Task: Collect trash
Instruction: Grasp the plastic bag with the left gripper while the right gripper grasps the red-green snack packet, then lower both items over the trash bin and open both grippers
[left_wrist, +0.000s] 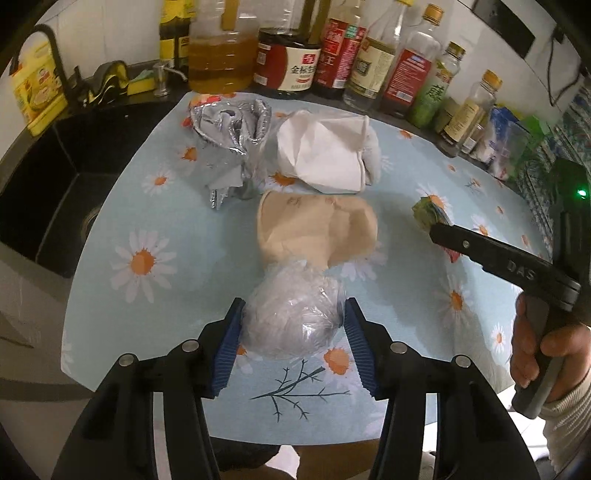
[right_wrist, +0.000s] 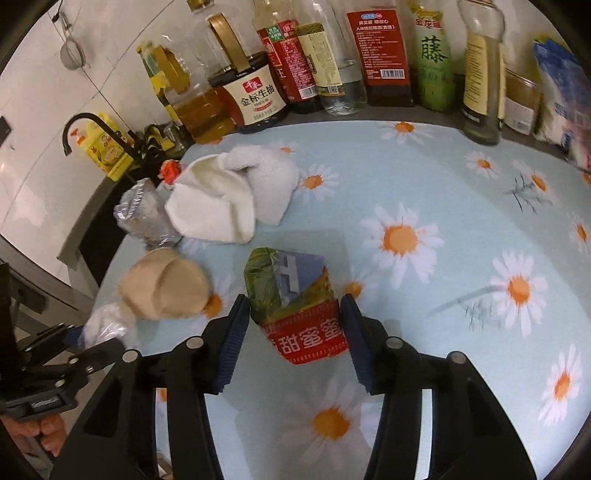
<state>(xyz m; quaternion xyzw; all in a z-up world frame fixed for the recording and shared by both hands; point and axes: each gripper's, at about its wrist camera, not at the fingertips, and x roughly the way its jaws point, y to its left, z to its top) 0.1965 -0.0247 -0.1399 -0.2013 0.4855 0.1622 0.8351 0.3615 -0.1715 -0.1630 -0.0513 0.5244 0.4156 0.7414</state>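
Trash lies on a daisy-print mat (left_wrist: 155, 206). My left gripper (left_wrist: 293, 321) has its blue pads on both sides of a crumpled clear plastic ball (left_wrist: 291, 317), touching it. Behind it lie a crushed tan paper cup (left_wrist: 314, 232), a white paper wad (left_wrist: 325, 151) and a silver foil wrapper (left_wrist: 229, 129). My right gripper (right_wrist: 295, 317) brackets a green and red snack wrapper (right_wrist: 295, 295), its pads at the wrapper's sides. In the left wrist view that wrapper (left_wrist: 430, 212) sits at the right gripper's tip. The tan cup (right_wrist: 166, 284), white wad (right_wrist: 229, 199) and foil wrapper (right_wrist: 144, 210) also show in the right wrist view.
A row of sauce and oil bottles (left_wrist: 288, 59) lines the back edge of the counter. A black sink (left_wrist: 48, 192) with a black tap (left_wrist: 51, 51) lies to the left. Bags (right_wrist: 561, 96) stand at the back right.
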